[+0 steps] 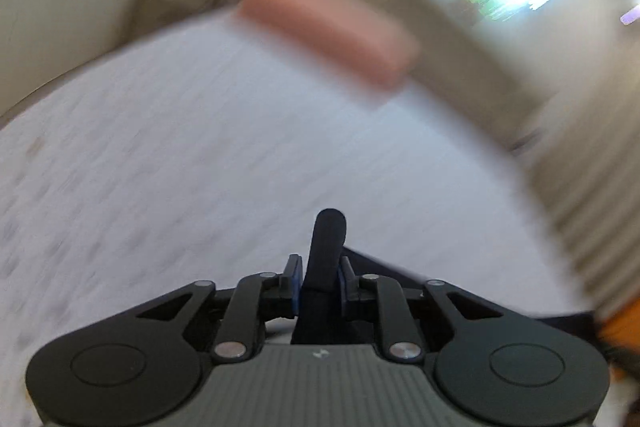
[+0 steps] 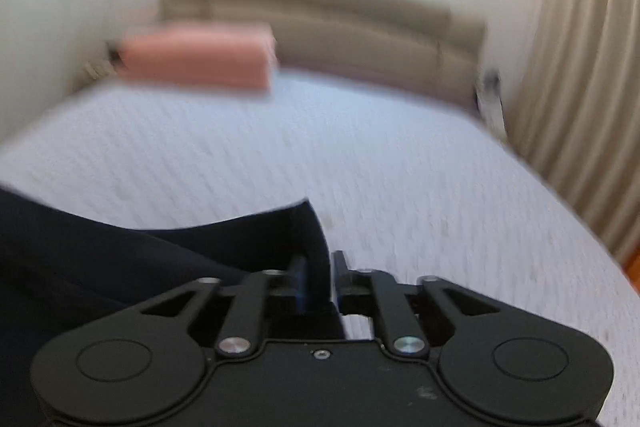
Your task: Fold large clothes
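Bed: a wide bed [image 2: 360, 163] with a white textured cover fills both views; it is what the work is done over.
Headboard: a tan padded headboard [image 2: 340, 27] runs along the far edge of the bed.
Curtain: pleated beige curtain [image 2: 580, 67] hangs at the right.
Pillow: a pink pillow [image 2: 196, 59] lies at the head of the bed, well apart from both tongs.
Garment: a dark navy garment [image 2: 120, 259] spreads from the lower left of the right wrist view up to the right tongs; it is stretched between the two tongs near the foot of the bed. Both views are motion-blurred, so whether its middle touches the cover is hard to tell.
Handling: it looks soft, limp and light, so it will likely sag and crease wherever unsupported. Edges and corners are the sensible holds, kept taut between the two grips.
Left tongs: left tongs [image 1: 319, 281] are narrowed onto a bunched fold of the garment that sticks up between the pads.
Right tongs: right tongs [image 2: 319, 281] are pinched on an edge of the same cloth.
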A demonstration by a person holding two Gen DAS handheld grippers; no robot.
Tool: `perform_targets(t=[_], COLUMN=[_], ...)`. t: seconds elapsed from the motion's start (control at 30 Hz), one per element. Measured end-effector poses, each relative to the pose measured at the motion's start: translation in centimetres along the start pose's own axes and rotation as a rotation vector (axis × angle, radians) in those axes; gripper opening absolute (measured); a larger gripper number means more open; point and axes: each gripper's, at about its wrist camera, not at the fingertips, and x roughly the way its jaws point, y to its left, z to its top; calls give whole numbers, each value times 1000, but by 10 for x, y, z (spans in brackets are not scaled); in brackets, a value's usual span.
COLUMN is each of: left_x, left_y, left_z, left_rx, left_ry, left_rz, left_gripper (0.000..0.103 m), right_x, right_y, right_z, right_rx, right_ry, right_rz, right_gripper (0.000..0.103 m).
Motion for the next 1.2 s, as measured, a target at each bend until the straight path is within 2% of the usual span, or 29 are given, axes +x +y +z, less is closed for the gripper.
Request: perform_targets(t=[0.03,0.07,0.1,0.13,0.17,0.2,0.27,0.33,0.37,0.4,0.43,0.47,0.53,0.57,0.6,0.63,0.67,0.73,0.77,0.8,0.83,0.97,1.07,1.13,1.2], left_x=[15,19,12,-3,-17,-28,-49,-55,-52,-43,-33,-16,14,25,28,28,26,13,1,-9,-18,-68,-94,-103,-110], left_y=[4,11,15,18,17,11,-3,-22,-36,-52,-62,-69,-63,-54,-43,-30,-19,-11,-9,-7,-1,24,39,49,59], left_z=[-7,-15,-19,-23,-24,-23,-24,-28,-33,-40,-49,-60,-75,-84,-86,-82,-77,-73,-73,-70,-71,-79,-88,-97,-107], left_rx=[16,9,-10,-21,-15,3,40,75,112,176,225,265,266,272,231,163,93,80,110,129,133,70,24,-8,-45], left_ry=[61,91,66,17,-23,-54,-103,-101,-85,-56,-32,4,54,58,48,50,69,63,53,50,50,45,42,54,73], left_rz=[61,87,61,39,43,55,50,-46,-85,-118,-126,-104,-63,-53,-73,-110,-139,-132,-107,-93,-86,-76,-27,-7,-10], left_gripper=[20,20,21,24,31,34,37,34,34,32,24,20,17,9,5,3,3,4,5,6,11,16,24,25,28], right_x=[21,35,35,27,11,-5,-29,-37,-34,-28,-16,-4,28,45,64,75,76,73,64,56,41,-21,-44,-40,-25], right_y=[1,-1,-4,-8,-10,-9,3,25,40,55,72,82,94,93,87,75,58,27,14,6,2,26,72,98,116], right_z=[-5,-11,-13,-16,-17,-18,-13,-7,-4,-3,-3,-4,-18,-27,-39,-47,-49,-41,-37,-31,-27,-21,-38,-53,-72], right_rx=[13,29,46,67,74,61,30,0,-19,-41,-66,-77,-84,-84,-73,-25,61,246,301,316,312,177,83,-12,-51], right_ry=[80,153,177,166,136,106,68,55,56,55,62,76,128,167,223,254,253,283,283,273,246,149,156,174,230], right_rz=[-22,-43,-46,-28,-1,24,97,183,217,241,249,238,171,129,85,81,117,178,166,146,143,234,307,300,276], right_gripper=[37,37,37,37,38,43,45,44,41,30,13,8,8,8,7,0,0,0,1,7,14,14,14,14,12])
